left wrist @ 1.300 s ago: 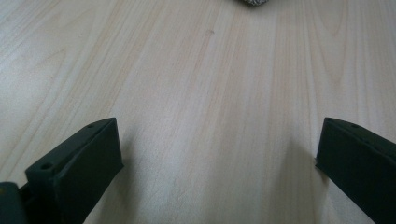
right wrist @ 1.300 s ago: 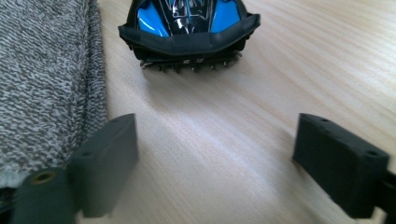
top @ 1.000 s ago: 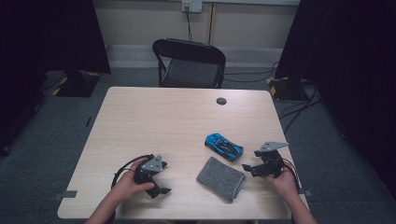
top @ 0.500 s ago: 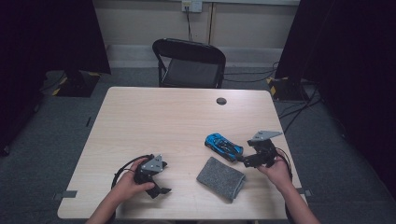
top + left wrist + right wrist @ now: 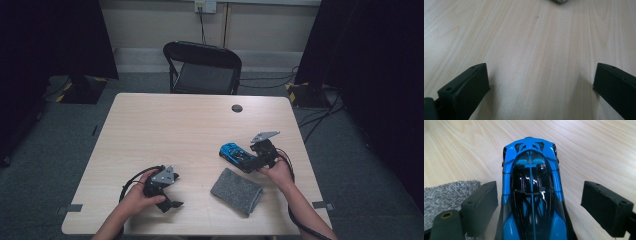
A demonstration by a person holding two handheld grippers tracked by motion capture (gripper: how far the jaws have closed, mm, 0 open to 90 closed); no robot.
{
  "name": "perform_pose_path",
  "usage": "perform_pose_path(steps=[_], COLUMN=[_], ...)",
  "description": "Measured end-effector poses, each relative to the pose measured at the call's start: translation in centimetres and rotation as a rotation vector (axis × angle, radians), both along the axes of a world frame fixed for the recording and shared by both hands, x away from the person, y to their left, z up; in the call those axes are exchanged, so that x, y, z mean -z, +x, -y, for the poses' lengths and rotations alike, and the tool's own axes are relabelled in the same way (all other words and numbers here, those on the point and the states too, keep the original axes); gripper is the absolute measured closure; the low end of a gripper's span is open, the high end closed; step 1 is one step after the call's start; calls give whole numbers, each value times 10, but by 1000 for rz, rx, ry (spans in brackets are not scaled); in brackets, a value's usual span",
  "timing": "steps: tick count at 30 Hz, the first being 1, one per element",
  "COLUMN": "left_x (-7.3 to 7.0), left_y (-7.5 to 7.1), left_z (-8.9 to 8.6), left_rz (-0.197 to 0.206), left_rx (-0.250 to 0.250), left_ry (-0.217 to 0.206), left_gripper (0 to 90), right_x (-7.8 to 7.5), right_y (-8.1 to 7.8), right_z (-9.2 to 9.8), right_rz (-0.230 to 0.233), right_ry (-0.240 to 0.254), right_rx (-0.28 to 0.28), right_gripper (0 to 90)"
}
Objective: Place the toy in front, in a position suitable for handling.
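While astride the toy car (image 5: 532, 195), right tool (image 5: 539, 202) agape.

The left tool (image 5: 167, 192) rests low near the tabletop's front left corner, gripped by the left hand (image 5: 137, 192), its jaws spread wide apart. The right tool (image 5: 255, 159) sits toward the right edge, held by the right hand (image 5: 277, 172), jaws parted, forearm angling in from the front edge.
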State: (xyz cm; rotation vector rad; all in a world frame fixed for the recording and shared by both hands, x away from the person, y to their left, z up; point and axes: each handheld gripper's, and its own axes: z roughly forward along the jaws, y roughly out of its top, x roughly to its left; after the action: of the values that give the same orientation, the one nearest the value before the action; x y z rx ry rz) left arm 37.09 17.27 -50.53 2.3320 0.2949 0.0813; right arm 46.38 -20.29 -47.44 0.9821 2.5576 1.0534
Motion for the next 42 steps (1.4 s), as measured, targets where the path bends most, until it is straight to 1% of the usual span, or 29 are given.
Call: perform_pose_path(steps=[3, 5, 9, 11, 16, 19, 22, 23, 24, 28, 32, 42], left_x=[0, 0, 0, 0, 0, 0, 0, 0, 0, 0, 0, 0], left_y=[0, 0, 0, 0, 0, 0, 0, 0, 0, 0, 0, 0], left_z=[0, 0, 0, 0, 0, 0, 0, 0, 0, 0, 0, 0], left_rz=[0, 1, 1, 1, 0, 0, 0, 0, 0, 0, 0, 0], left_rx=[0, 0, 0, 0, 0, 0, 0, 0, 0, 0, 0, 0], left_ry=[0, 0, 0, 0, 0, 0, 0, 0, 0, 0, 0, 0], left_gripper=[0, 0, 0, 0, 0, 0, 0, 0, 0, 0, 0, 0], right_x=[3, 4, 11, 13, 19, 20, 21, 21, 22, 23, 24, 24], right_y=[4, 6, 11, 12, 11, 11, 11, 10, 9, 7, 7, 5], right_z=[-7, -10, -15, -16, -21, -22, -23, -24, -24, -23, -23, -24], right_rz=[-13, -12, -30, -33, -39, -22, -15, -5, 0, 11, 19, 19], right_ry=[-17, -29, -33, -35, -57, -65, -65, -80, -77, -61, -48, -48], right_rx=[-9, -14, -12, -27, -30, -22, -18, -31, -37, -21, -5, 15], right_gripper=[134, 134, 134, 134, 140, 151, 153, 143, 142, 143, 177, 180])
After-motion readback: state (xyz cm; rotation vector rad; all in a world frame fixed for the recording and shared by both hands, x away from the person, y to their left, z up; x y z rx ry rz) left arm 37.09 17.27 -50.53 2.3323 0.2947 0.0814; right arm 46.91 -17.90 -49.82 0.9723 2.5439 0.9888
